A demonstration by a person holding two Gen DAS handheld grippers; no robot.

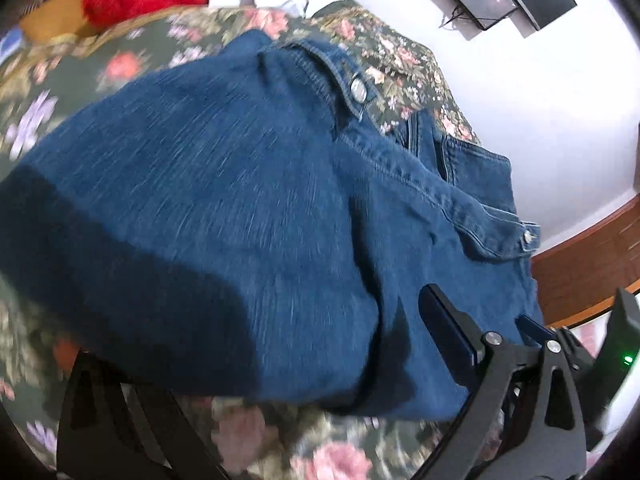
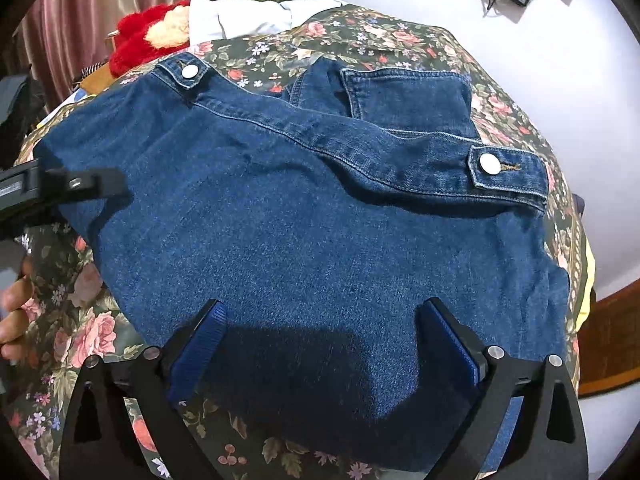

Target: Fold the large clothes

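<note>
My blue denim jacket lay folded into a compact bundle on the floral bedspread, my right gripper gaping wide over its near edge, left jaws' state unclear, tidying seemingly left.

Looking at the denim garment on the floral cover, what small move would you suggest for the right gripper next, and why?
Probably lower the right gripper slightly and close on the near edge of the denim garment. Its jaws stand wide open with nothing pinched, the fabric lies between them, and the garment still spreads broadly over the floral cover, so another fold seems due.
</note>
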